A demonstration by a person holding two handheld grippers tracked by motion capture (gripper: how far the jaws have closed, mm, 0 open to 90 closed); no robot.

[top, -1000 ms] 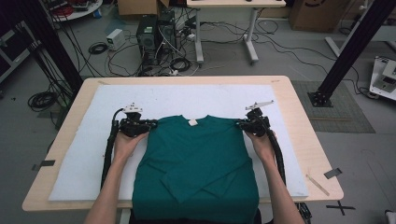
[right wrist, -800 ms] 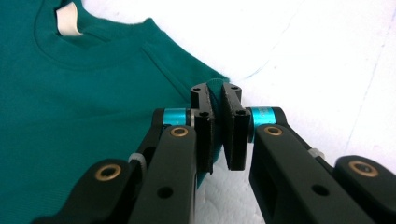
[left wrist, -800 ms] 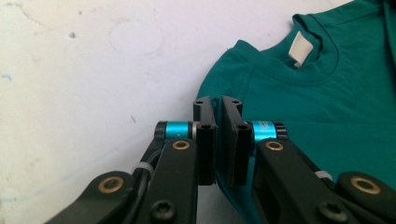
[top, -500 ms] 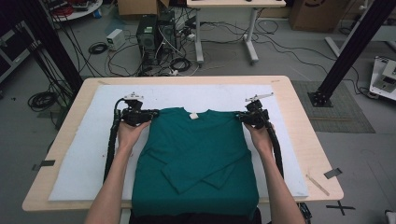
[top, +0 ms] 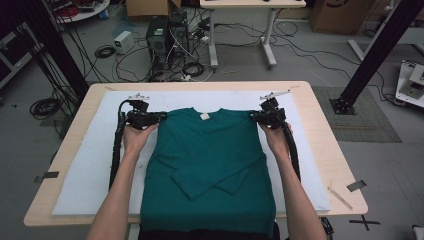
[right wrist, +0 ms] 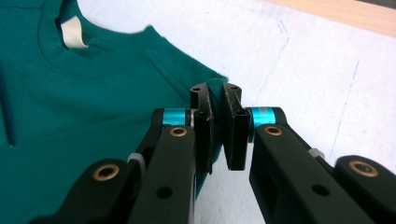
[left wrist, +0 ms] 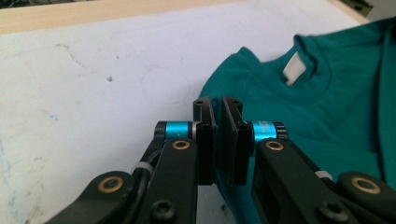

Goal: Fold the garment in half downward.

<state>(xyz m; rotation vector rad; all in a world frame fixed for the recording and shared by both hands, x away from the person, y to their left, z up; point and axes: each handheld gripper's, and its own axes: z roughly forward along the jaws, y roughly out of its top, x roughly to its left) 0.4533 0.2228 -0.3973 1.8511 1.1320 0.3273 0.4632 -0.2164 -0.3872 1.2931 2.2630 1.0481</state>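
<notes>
No words or numbers can be read anywhere. The green shirt [top: 210, 160] has a small white tag [top: 204, 116] inside its neck, but the tag looks blank. On the floor, off the near right corner of the table [top: 320, 130], there is a black tape cross [top: 364, 222] shaped like an X.

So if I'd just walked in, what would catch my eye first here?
Most likely the teal shirt, spread in the middle of the white mat with its sleeves folded across the front and its hem hanging over the near edge. Next, the left gripper and right gripper, each pinching a shoulder corner of it. Behind the table, cables tangle across the floor.
</notes>
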